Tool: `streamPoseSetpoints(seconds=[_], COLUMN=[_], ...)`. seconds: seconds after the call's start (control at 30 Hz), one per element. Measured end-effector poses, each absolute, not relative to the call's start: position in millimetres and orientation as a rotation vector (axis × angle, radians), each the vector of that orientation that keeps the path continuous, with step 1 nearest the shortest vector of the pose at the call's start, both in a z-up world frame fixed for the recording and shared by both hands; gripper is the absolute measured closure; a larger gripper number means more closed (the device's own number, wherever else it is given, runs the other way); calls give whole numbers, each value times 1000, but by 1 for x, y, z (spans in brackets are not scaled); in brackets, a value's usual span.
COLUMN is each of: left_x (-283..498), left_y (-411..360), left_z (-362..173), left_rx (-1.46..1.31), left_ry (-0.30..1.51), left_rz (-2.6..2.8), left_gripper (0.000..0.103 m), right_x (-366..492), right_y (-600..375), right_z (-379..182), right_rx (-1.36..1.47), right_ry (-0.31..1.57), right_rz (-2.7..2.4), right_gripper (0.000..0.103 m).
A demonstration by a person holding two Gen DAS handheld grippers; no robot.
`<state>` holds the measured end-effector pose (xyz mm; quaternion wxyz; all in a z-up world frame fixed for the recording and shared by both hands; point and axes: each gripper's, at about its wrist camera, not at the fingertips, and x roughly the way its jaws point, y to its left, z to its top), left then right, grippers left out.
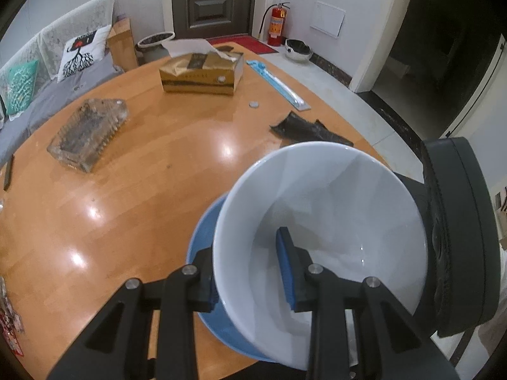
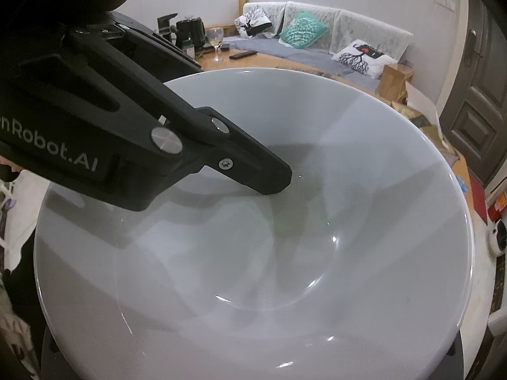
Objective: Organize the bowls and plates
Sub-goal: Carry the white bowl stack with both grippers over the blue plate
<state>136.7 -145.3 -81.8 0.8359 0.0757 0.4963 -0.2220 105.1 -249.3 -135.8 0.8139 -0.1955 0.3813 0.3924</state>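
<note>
The left gripper (image 1: 253,269) points steeply down at the tabletop (image 1: 142,190). Its fingers (image 1: 286,269) are narrow and pinch the wall of the white bowl (image 1: 332,209), one blue pad inside and the other finger outside the rim. The white bowl is tilted and held up over the near edge of the tabletop. Just behind and under it shows a blue bowl (image 1: 202,237); you cannot tell if the two touch. In the left view a big black part of the right gripper (image 1: 456,237) sits close against the far right side of the white bowl. Its fingers are hidden there, so you cannot tell if they are wide or narrow. The left view also shows things the other view does not: a glass ashtray (image 1: 90,133), a gold tissue box (image 1: 201,71), a coin (image 1: 253,104), a blue packet (image 1: 275,80) and a dark scrap (image 1: 307,128), all well apart on the tabletop, plus a red fire extinguisher (image 1: 276,25) by the door. The right view looks straight down into the white bowl (image 2: 364,190), which fills almost the whole picture. The left gripper's black finger (image 2: 253,167) reaches in from the upper left. Only this view shows a wine glass (image 2: 216,39), a black kettle (image 2: 193,31) and a remote (image 2: 243,54) on the far side, with a sofa (image 2: 317,25) and cushions behind.
</note>
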Motion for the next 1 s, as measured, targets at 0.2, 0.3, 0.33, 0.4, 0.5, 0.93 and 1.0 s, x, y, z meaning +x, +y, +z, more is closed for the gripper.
streamPoseSetpoints(seconds=[0.2,0.3,0.33,0.4,0.5,0.93,1.0], left_x=[133,133,132,133,135,136,136], left_y=[-147,-148,-148,-147,-148,-148,-149], left_z=[-93,-97,-97,-100,-105,-111,-112], left_rx=[151,150,148,146,145,142,146], left_ry=[1068,1076,1078,1085,1096,1104,1099], left_rz=[-471,-474,-474,-477,-479,-486,-483], left_gripper=[76,76,76,76,76,76,76], right_x=[93,90,90,90,91,89,90], right_y=[-255,-256,-256,-256,-256,-257,-258], right_z=[-146,-149,-150,-152,-155,-159,-161], right_rx=[-418,-423,-423,-424,-417,-419,-411], right_ry=[835,841,843,846,857,871,876], right_rz=[837,835,836,835,836,831,829], right_gripper=[2,2,2,2,1,2,2])
